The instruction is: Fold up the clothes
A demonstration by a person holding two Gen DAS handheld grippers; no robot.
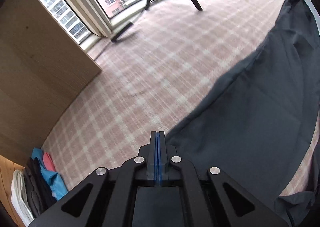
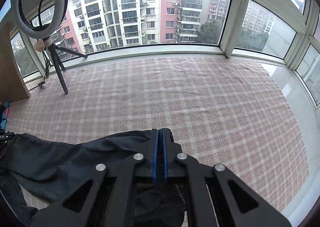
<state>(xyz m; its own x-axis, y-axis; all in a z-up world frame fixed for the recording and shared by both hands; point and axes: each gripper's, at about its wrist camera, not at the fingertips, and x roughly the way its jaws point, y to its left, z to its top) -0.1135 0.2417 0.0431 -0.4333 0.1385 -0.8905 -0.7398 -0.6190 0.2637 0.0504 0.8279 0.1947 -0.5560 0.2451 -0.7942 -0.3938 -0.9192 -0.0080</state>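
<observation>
– right gripper (image 2: 159, 137)?
– clamped on a bunched edge of the dark garment (image 2: 60, 159), which trails away to its left over the pink plaid cloth (image 2: 200, 96).
– left gripper (image 1: 158, 139)?
– fingers pressed together with nothing visible between them; the garment (image 1: 260, 106) hangs just to its right.

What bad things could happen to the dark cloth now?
1. The right hand-held gripper pinches only the edge of the dark garment, so the cloth might slip out.
2. The left hand-held gripper looks shut beside the garment with no cloth visible between its fingers, so that side may sag and crease.
3. A big swing could knock the ring light tripod.
</observation>
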